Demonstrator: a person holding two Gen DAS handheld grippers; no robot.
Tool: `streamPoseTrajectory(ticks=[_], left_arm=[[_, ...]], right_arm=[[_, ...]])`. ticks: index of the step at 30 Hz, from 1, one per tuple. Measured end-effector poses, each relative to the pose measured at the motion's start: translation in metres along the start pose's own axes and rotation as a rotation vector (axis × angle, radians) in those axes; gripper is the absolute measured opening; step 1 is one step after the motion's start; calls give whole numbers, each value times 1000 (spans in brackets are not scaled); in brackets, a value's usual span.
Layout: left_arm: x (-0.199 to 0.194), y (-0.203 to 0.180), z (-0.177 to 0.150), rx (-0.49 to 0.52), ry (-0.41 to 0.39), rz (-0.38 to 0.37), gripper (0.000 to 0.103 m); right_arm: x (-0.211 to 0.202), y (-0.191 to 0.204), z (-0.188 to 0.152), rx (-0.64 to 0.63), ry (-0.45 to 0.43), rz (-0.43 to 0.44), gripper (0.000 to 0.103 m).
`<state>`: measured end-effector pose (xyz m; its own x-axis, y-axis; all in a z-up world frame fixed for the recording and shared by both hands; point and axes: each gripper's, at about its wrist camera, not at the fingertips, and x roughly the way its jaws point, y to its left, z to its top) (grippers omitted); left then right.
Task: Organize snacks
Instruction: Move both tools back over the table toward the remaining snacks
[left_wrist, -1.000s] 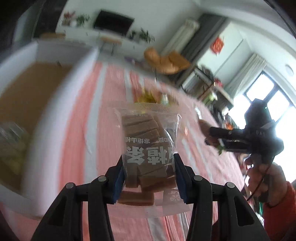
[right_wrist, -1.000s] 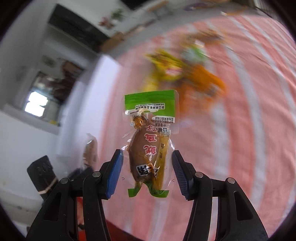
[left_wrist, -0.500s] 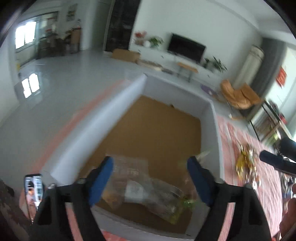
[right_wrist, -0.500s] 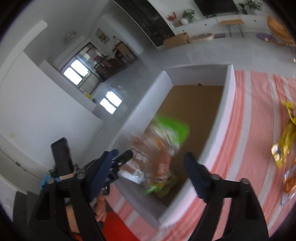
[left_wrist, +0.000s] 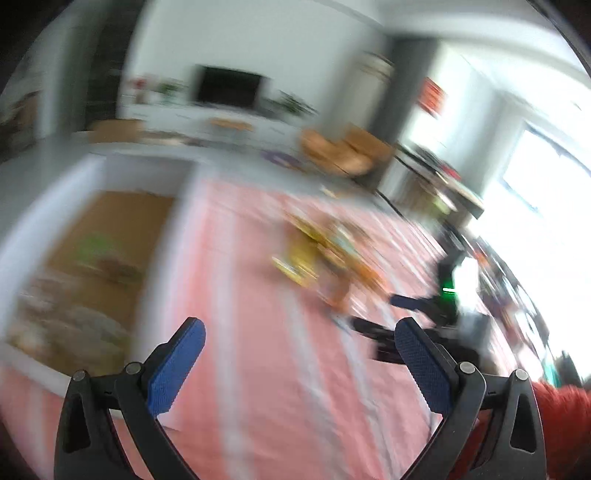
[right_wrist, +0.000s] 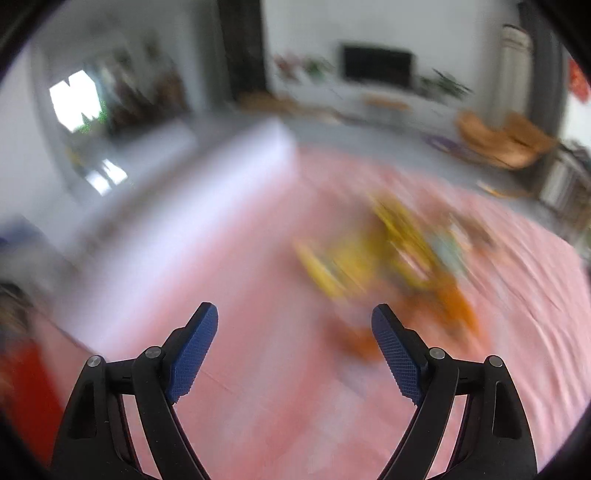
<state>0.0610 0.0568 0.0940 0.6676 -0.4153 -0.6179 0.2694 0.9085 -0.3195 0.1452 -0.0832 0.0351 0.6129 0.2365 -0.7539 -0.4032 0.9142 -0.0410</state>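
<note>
Left wrist view: snack pile (left_wrist: 325, 254) on the striped cloth (left_wrist: 258, 369), box (left_wrist: 85, 266) at left already holding packets; left gripper (left_wrist: 299, 354) and right gripper (right_wrist: 295, 339), jaws just opened wide and empty, should slow, then each straddle one packet at the pile's edge.

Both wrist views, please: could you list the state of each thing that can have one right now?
left gripper: open, nothing between the pads, jaws have just been opening.
right gripper: open, empty, jaws have just been opening.
white box: open-topped, snack packets lying inside.
snack pile: loose on the striped cloth, outside the box, blurred.
</note>
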Motion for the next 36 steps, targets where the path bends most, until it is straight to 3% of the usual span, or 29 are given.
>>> streamPoseTrajectory(ticks=[2, 5, 7, 10, 15, 20, 36], left_arm=[[38, -30, -24, 38, 79, -43, 102], [90, -46, -50, 48, 186, -17, 102], [118, -44, -60, 55, 224, 63, 102], [135, -37, -65, 71, 213, 179, 102], [159, -10, -58, 121, 208, 291, 102], [175, -1, -64, 141, 209, 352, 103], [179, 5, -62, 119, 212, 335, 103]], right_arm=[[13, -34, -51, 16, 60, -99, 87], [10, -73, -106, 100, 94, -169, 87], [6, -90, -118, 145, 83, -184, 87], [-5, -103, -135, 208, 45, -167, 88], [4, -104, -131, 217, 50, -161, 91], [9, -109, -133, 221, 50, -160, 92], [7, -109, -134, 224, 50, -160, 93]])
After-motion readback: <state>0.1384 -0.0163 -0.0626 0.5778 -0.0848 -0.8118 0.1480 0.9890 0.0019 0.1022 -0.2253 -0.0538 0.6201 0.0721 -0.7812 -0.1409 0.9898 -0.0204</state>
